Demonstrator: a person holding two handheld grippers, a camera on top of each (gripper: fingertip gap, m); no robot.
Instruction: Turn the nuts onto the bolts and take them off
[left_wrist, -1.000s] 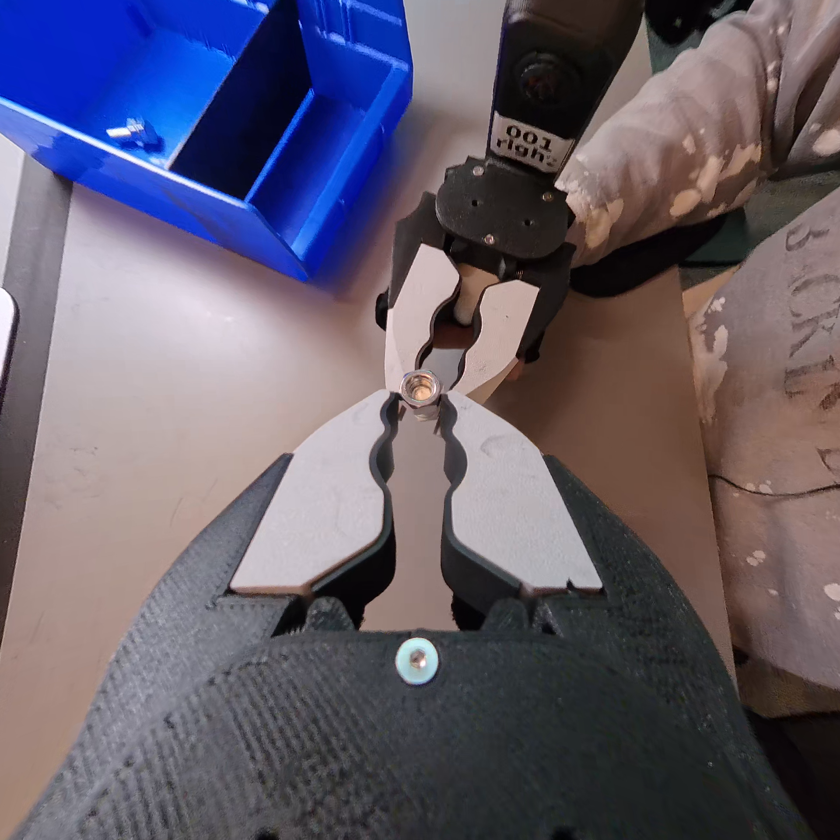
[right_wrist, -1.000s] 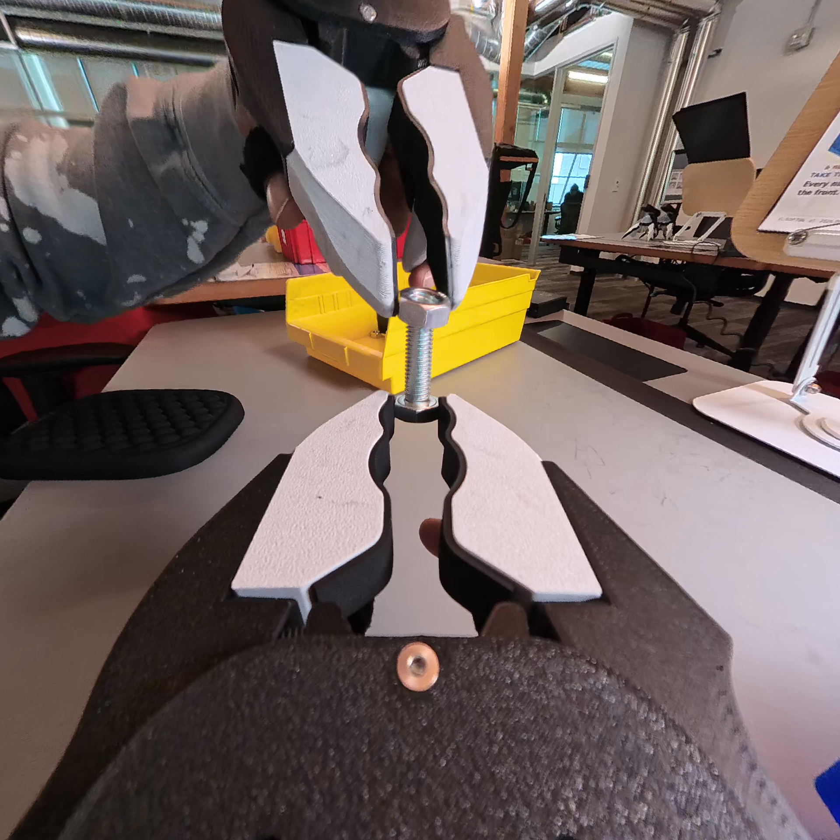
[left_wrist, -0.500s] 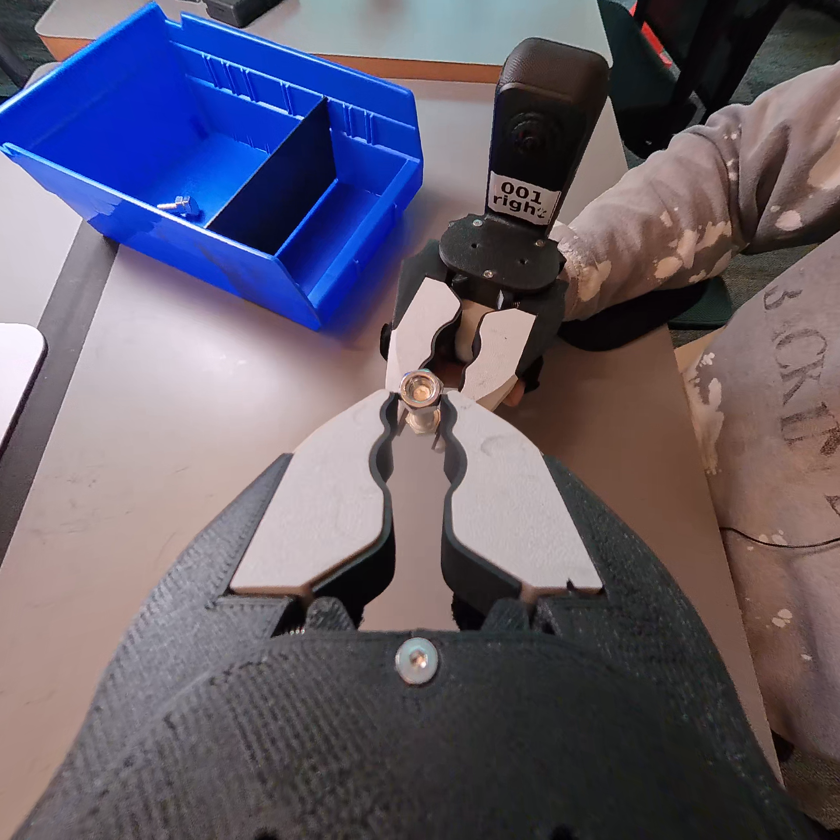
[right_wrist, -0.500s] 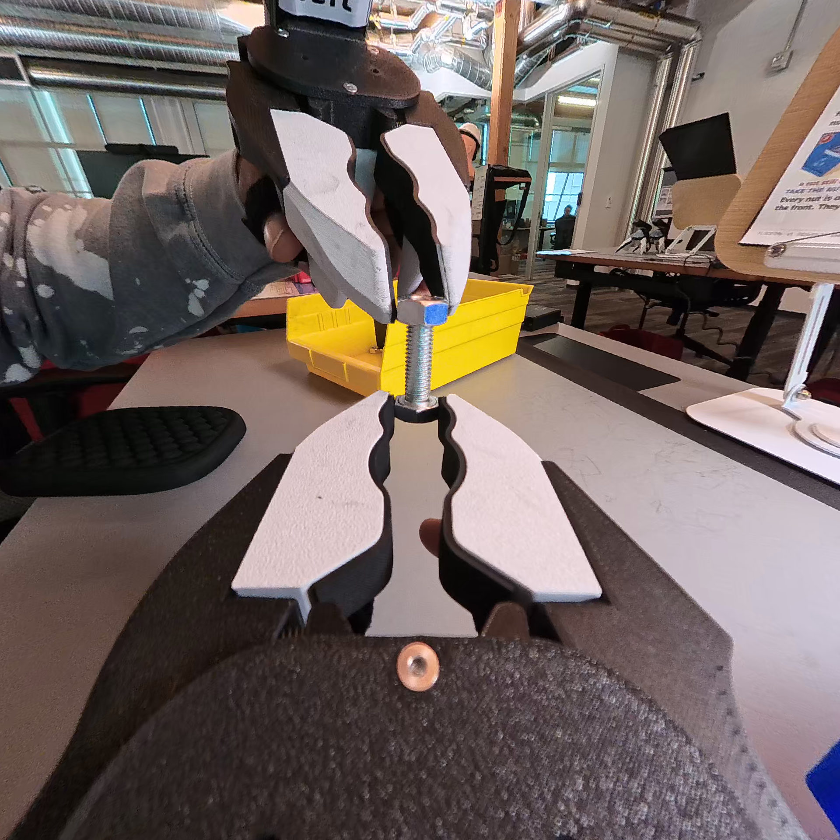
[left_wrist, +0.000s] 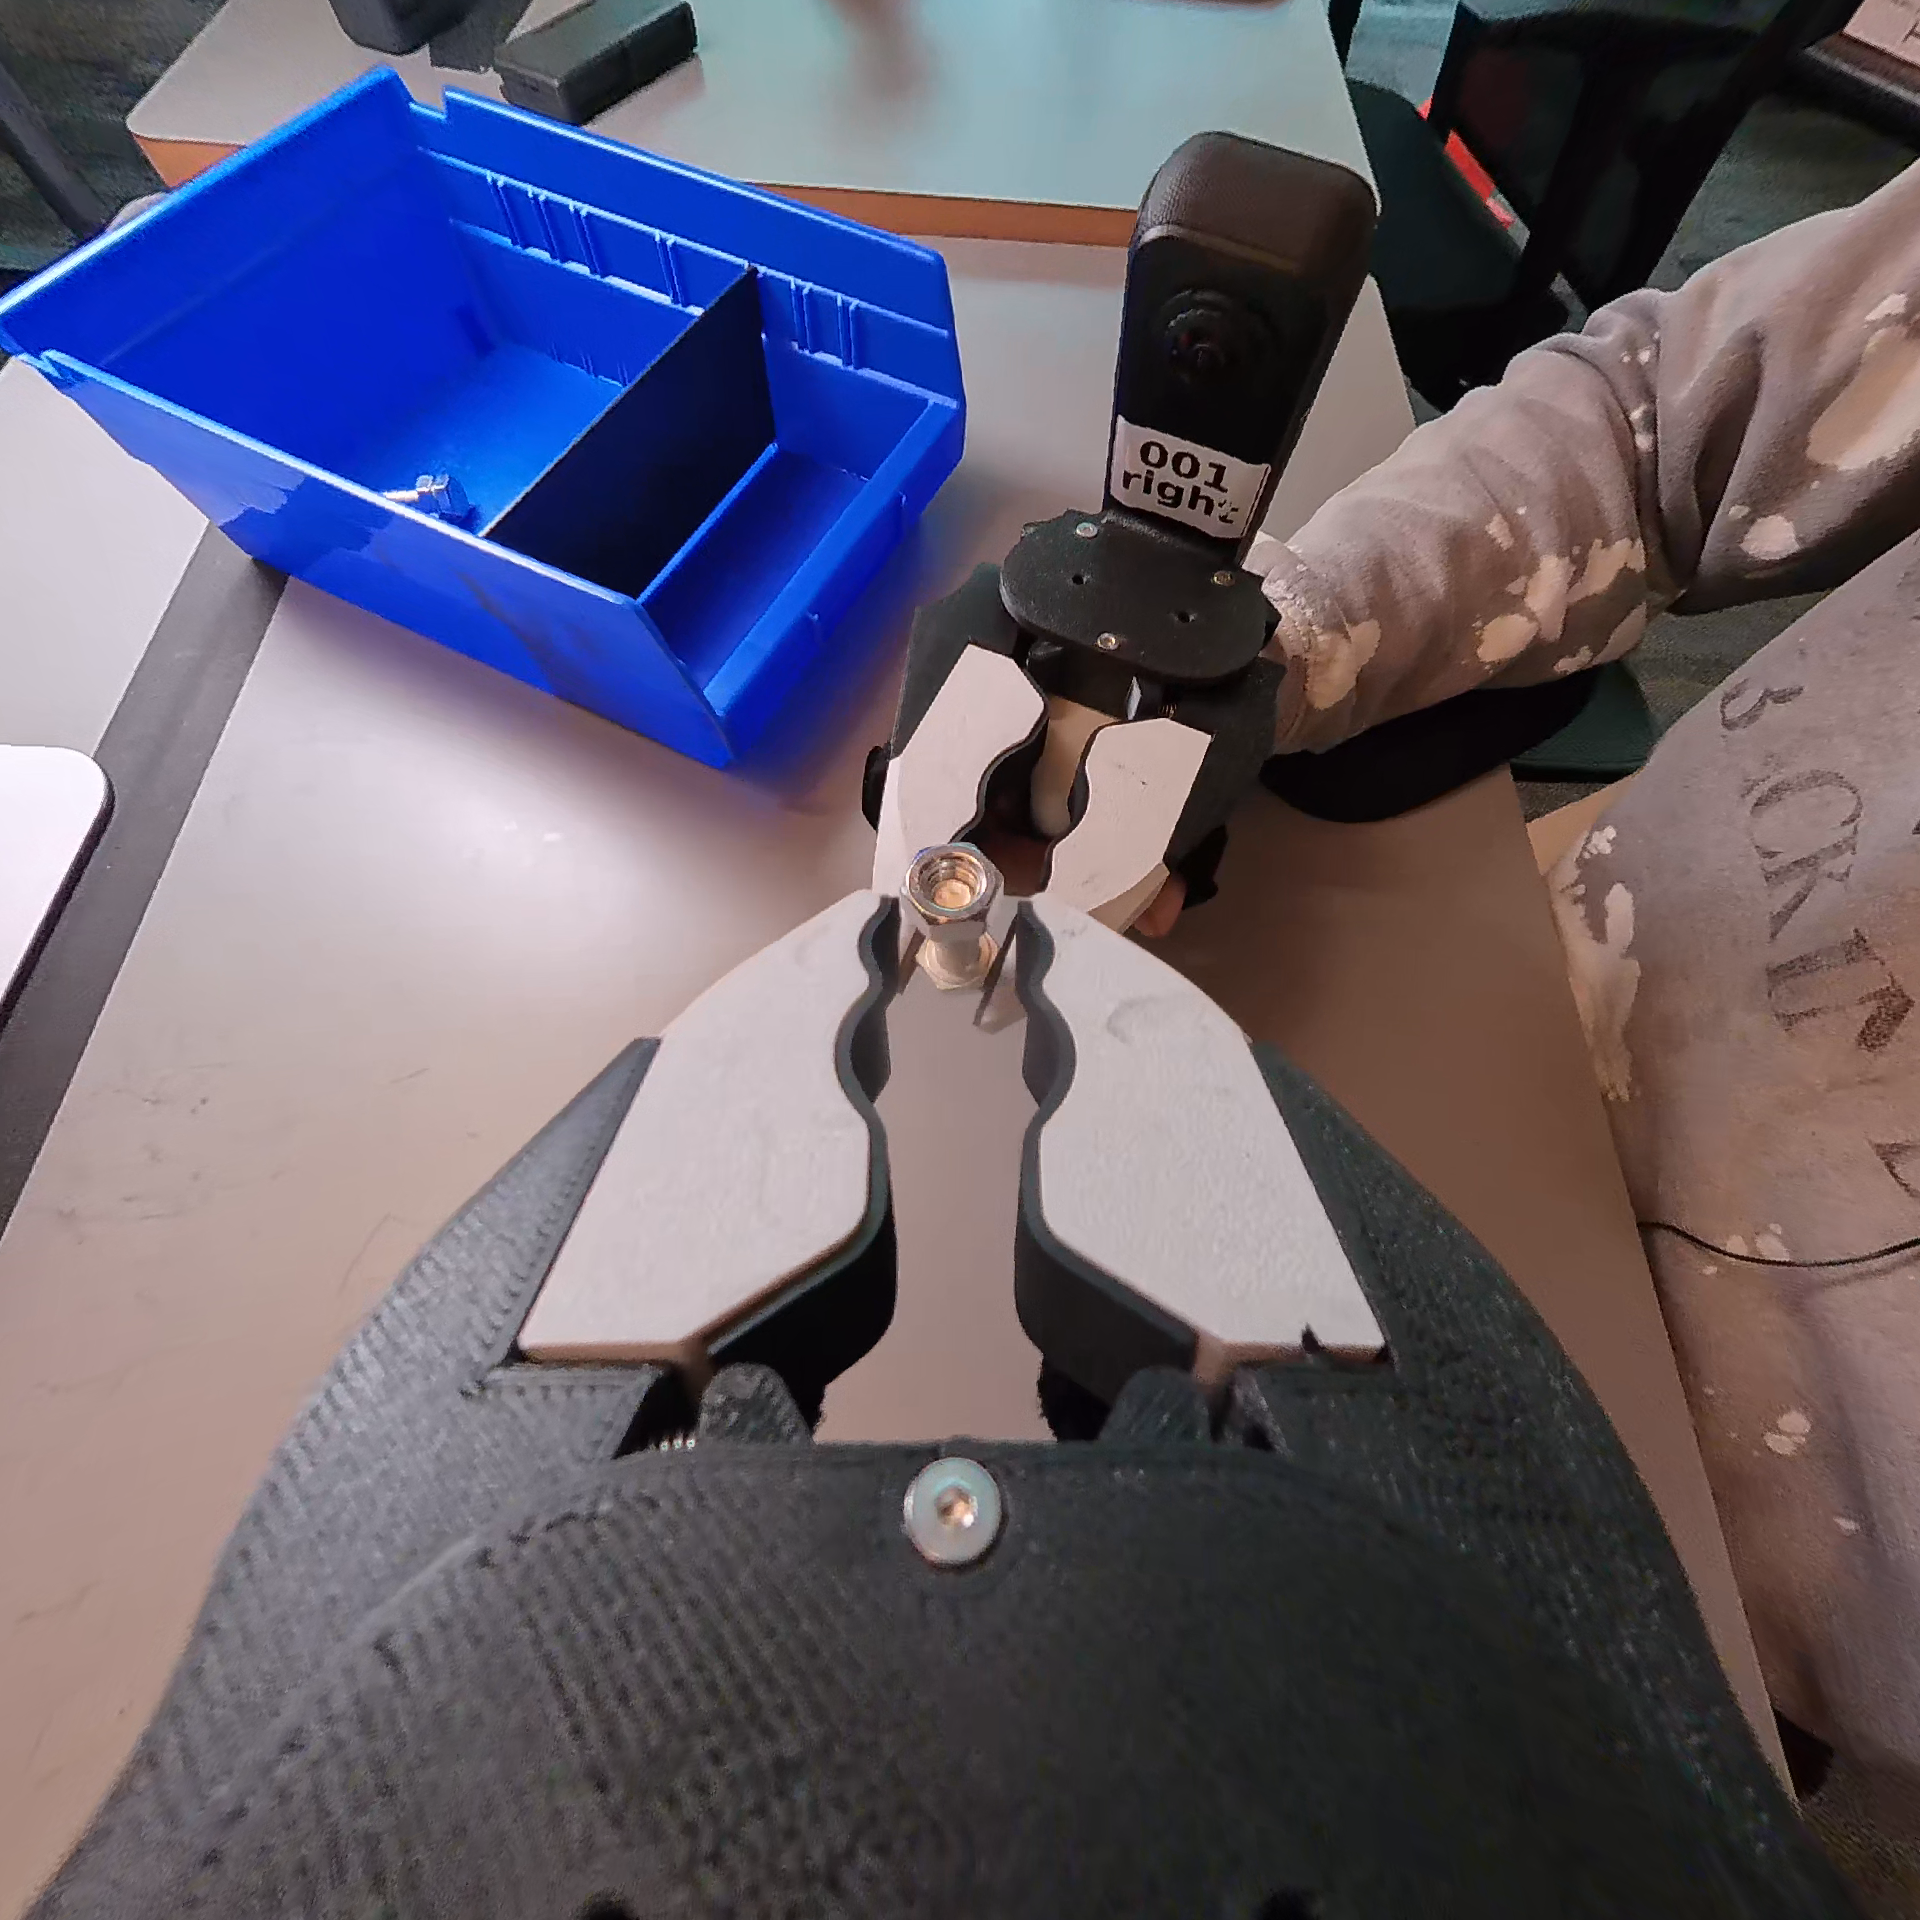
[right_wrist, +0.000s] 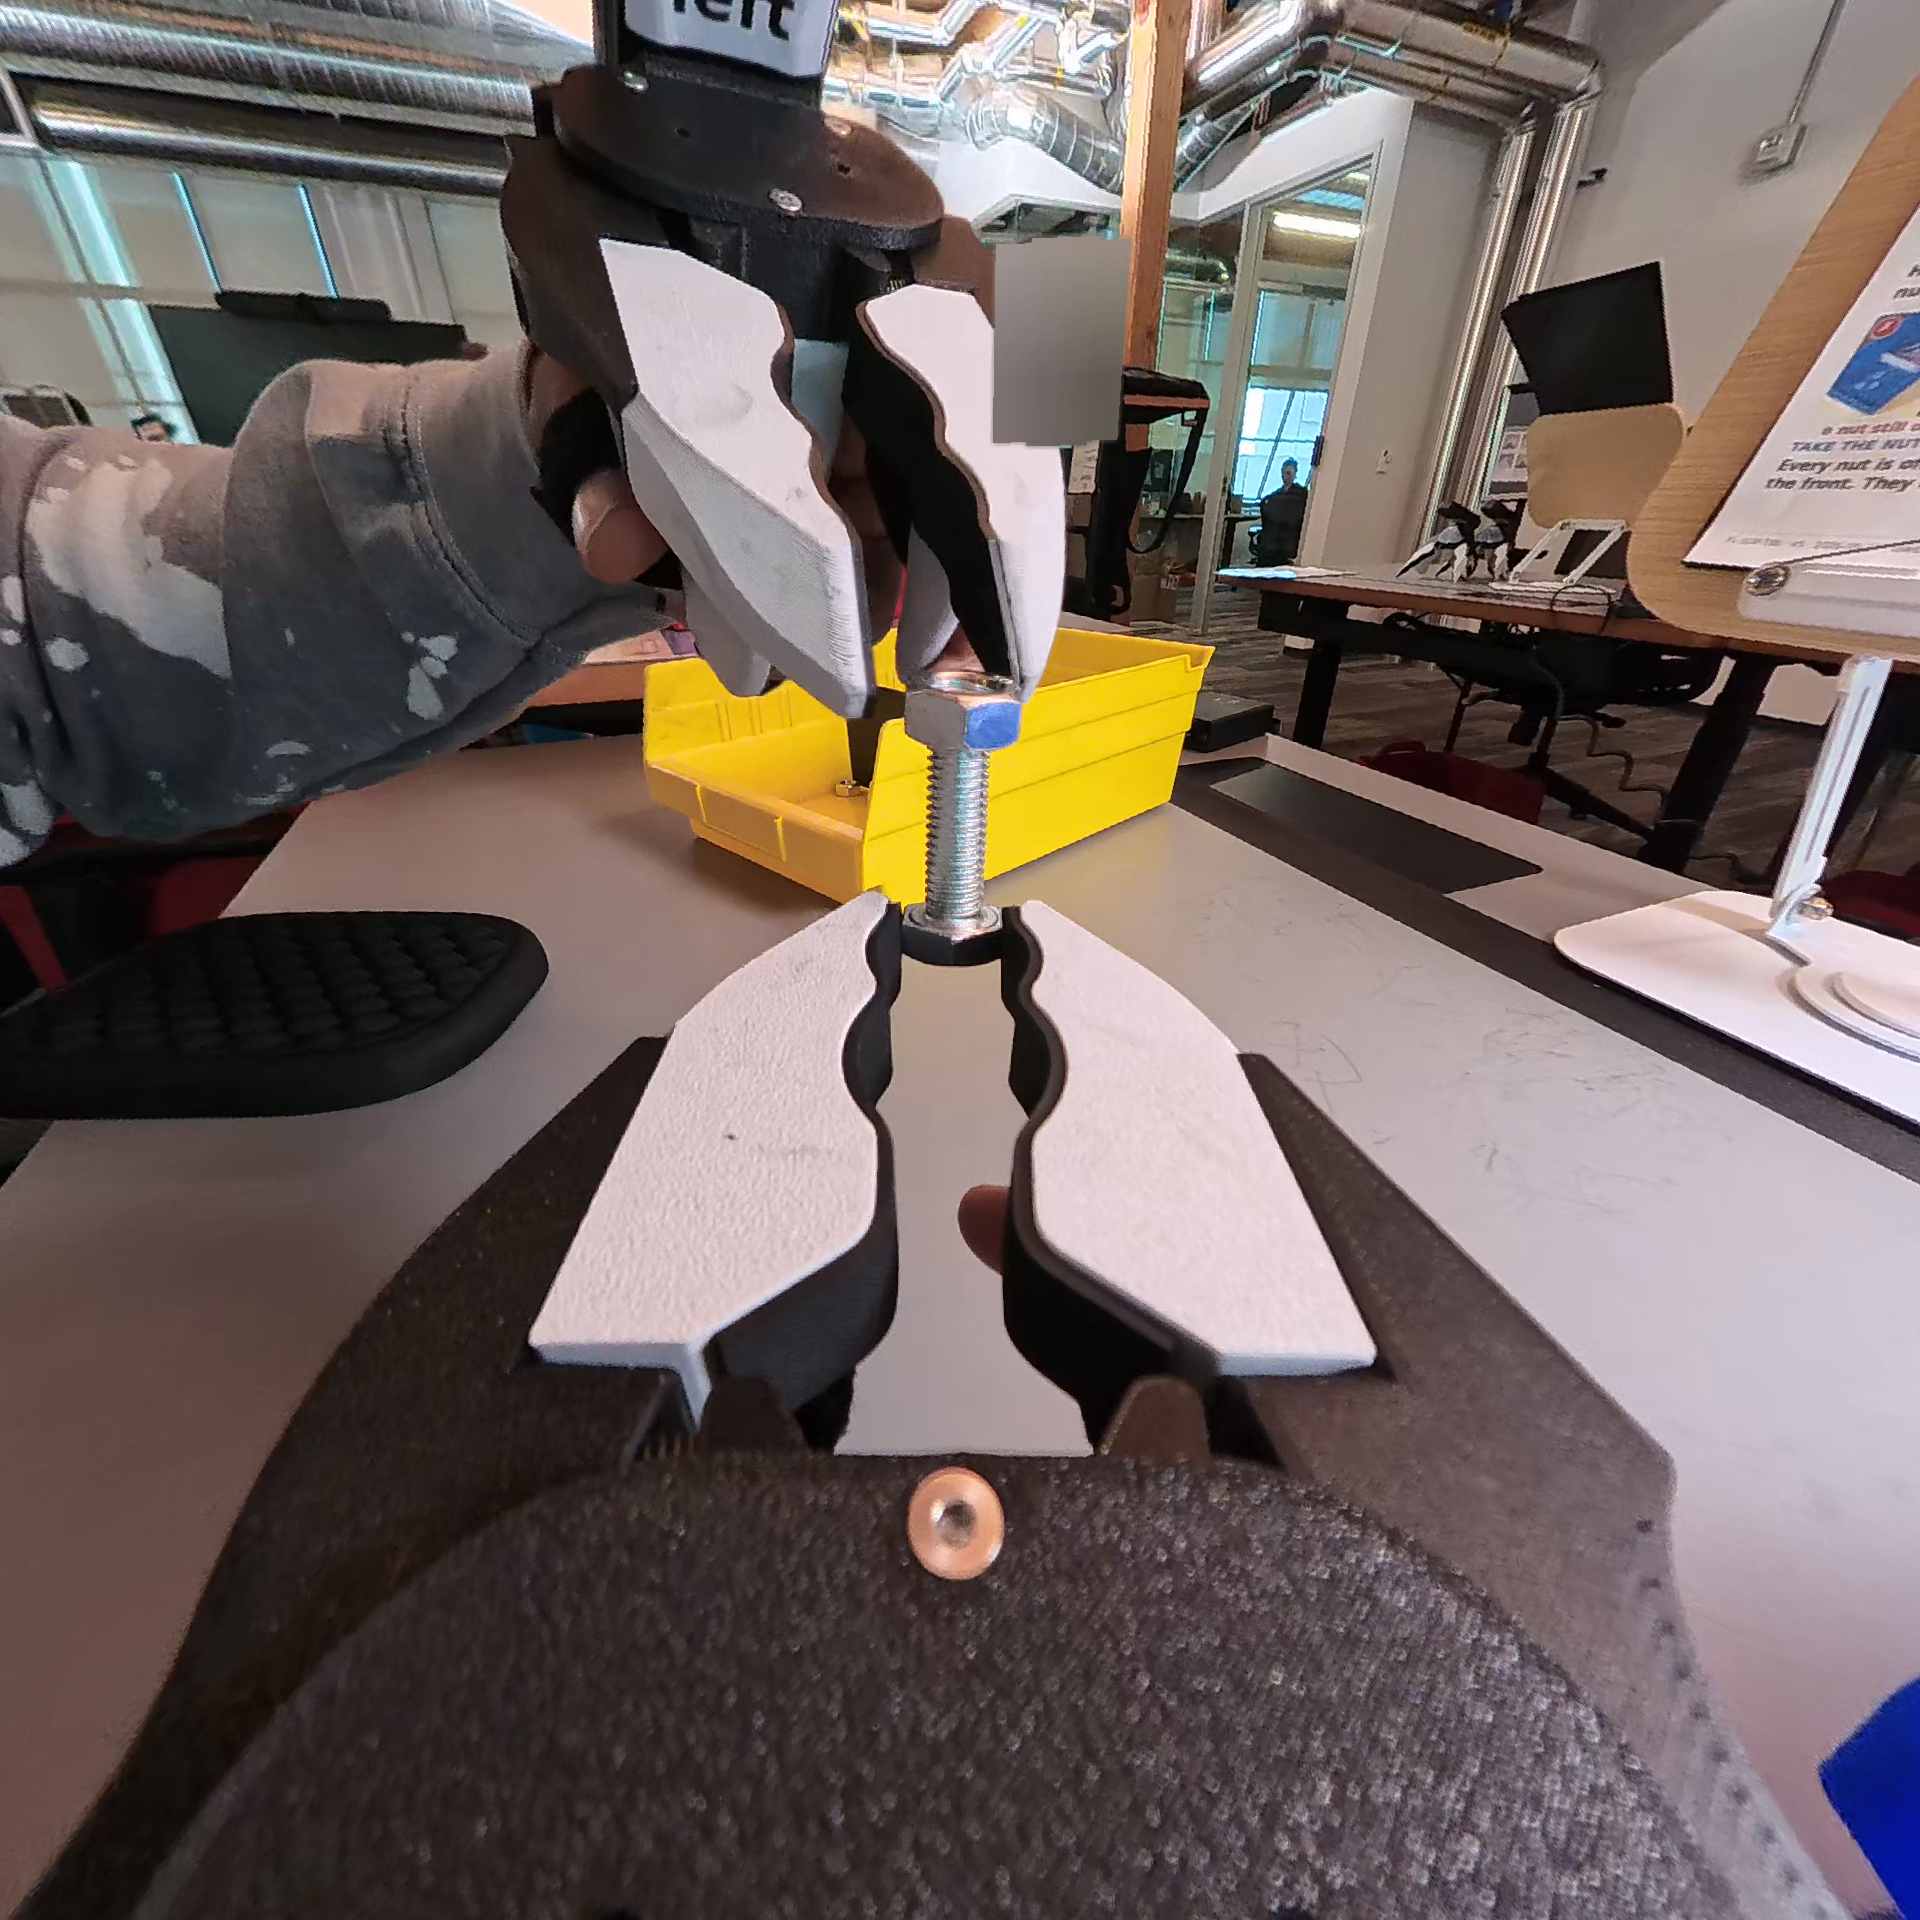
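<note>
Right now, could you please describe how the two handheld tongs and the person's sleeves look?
Both the left tongs and the right tongs have pale grey, wavy-edged fingers backed in black, on textured black printed bodies. A black camera housing with a white label tops the right one. The sleeves are grey with pale bleach-like splotches. No cables show.

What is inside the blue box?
The blue bin has a dark divider splitting it in two. One small silver bolt lies in the bigger part. The smaller part looks empty, but its near wall hides some of the floor.
</note>
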